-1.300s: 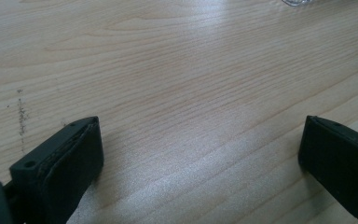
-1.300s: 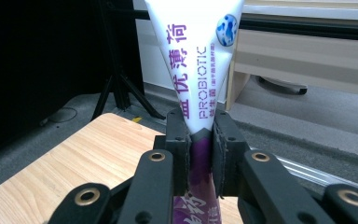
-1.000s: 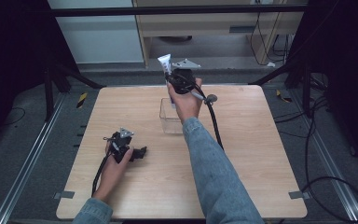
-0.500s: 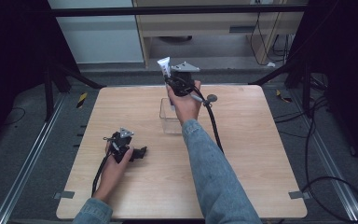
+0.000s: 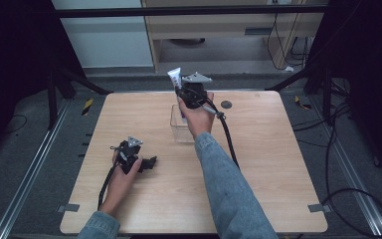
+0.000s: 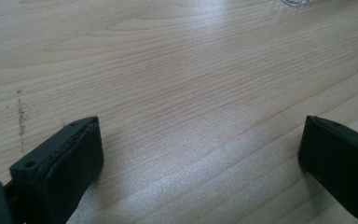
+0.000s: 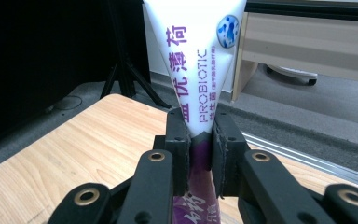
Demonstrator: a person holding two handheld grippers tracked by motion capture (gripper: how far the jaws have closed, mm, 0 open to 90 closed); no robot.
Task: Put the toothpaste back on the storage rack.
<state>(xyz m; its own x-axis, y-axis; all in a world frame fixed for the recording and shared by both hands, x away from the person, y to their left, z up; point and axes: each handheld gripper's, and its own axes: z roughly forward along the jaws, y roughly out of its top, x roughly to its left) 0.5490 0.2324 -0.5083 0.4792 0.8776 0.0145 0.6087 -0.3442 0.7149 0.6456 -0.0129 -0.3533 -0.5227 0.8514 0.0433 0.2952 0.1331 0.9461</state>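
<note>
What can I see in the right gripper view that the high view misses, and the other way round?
Right gripper view alone: the print on the tube, reading PROBIOTIC, and the pads pinching it.

High view alone: the clear box under the right gripper, and the left gripper resting open on the table, nothing between its jaws.

Both: the white tube clamped in the right gripper, above the wooden table.

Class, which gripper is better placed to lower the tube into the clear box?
Right. The right gripper is shut on the tube above the clear box; the left gripper sits open and empty on the table, off to the side.
</note>
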